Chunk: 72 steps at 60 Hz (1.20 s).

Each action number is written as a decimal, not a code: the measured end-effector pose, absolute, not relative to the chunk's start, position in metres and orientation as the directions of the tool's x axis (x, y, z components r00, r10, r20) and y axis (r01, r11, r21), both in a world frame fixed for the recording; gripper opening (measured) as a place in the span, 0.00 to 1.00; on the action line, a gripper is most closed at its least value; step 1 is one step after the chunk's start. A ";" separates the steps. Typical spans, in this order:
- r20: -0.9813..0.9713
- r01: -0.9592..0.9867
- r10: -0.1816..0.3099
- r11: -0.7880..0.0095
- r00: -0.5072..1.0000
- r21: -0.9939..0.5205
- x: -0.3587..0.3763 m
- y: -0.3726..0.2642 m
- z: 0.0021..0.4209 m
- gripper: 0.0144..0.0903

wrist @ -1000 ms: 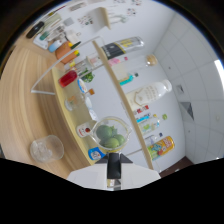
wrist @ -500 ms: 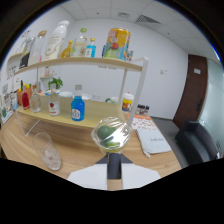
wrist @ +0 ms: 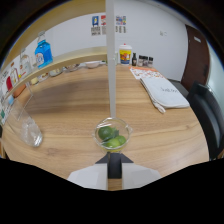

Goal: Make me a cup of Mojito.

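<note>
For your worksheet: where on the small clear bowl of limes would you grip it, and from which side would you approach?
Grip the small clear bowl by its thin rim, coming from the near side, where the gripper sits. Its rounded, slippery-looking wall suits a rim pinch better, probably, and the limes lie low enough to leave the rim free.

Gripper point(wrist: 114, 150) level over the table, jaws closed on the small glass bowl point(wrist: 114, 134).

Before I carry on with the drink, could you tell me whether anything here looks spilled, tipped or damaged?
Nothing stands out. The bowl of limes sits upright just ahead of the gripper, the glass stands upright, and the table shows no spill.
</note>
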State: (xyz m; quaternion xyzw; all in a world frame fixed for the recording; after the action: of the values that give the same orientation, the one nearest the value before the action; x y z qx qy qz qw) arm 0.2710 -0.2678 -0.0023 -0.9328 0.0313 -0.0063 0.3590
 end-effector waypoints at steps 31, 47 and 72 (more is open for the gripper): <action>0.086 0.021 -0.072 -0.633 0.994 -0.774 0.282 -0.265 0.058 0.94; 0.046 0.044 0.003 -0.368 0.999 -0.929 0.183 -0.278 0.188 0.95; -0.031 -0.001 0.073 -0.374 0.997 -0.927 0.031 -0.301 0.177 0.95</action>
State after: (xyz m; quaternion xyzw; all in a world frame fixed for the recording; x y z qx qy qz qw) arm 0.0314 -0.3008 0.1765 -0.8283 -0.0218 0.0332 0.5589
